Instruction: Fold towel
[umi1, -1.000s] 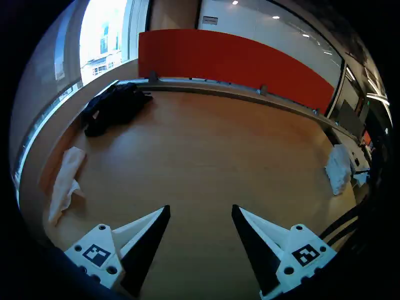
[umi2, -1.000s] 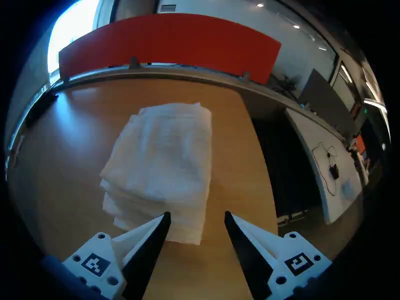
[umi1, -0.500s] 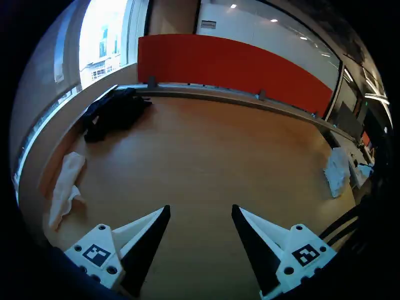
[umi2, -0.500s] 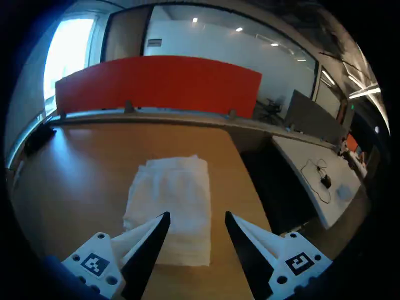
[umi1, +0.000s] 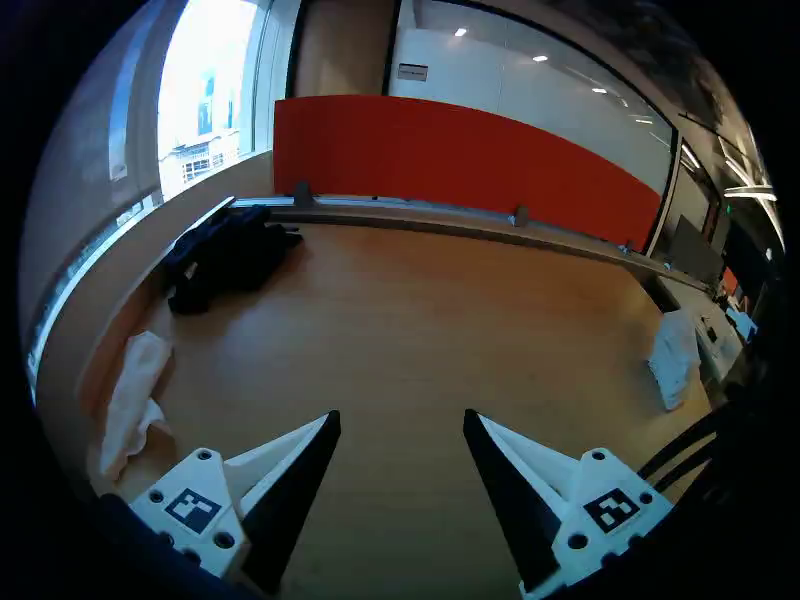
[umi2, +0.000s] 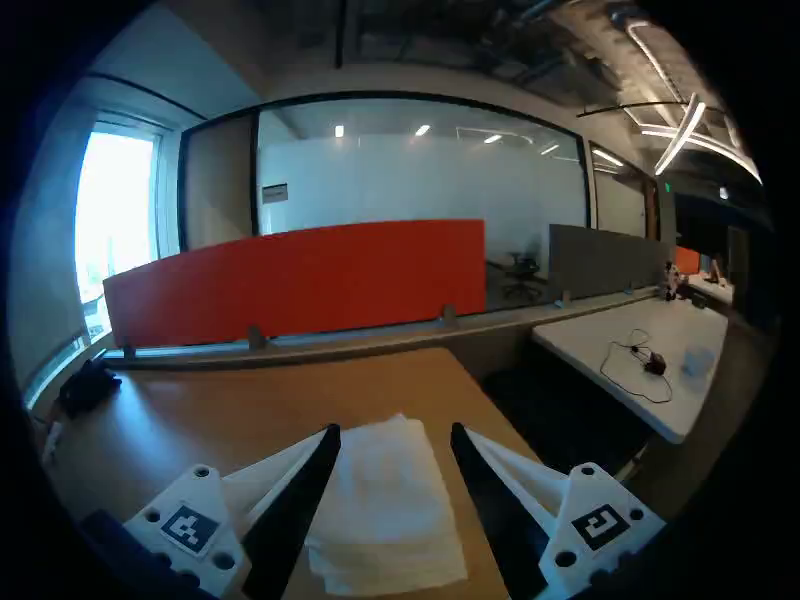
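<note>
Both jaws apart, left gripper (umi1: 400, 415) over wooden desk (umi1: 420, 300), right gripper (umi2: 395, 428) above folded towel (umi2: 385, 510)

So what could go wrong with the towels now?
The folded towels lie near the edge of the table, so a bump from the right hand-held gripper might push them off. The crumpled towel lies far off by the window, maybe an awkward reach for the left hand-held gripper.

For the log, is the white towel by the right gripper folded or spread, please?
Folded: the white cloth towel lies as a compact rectangle on the wooden table.
</note>
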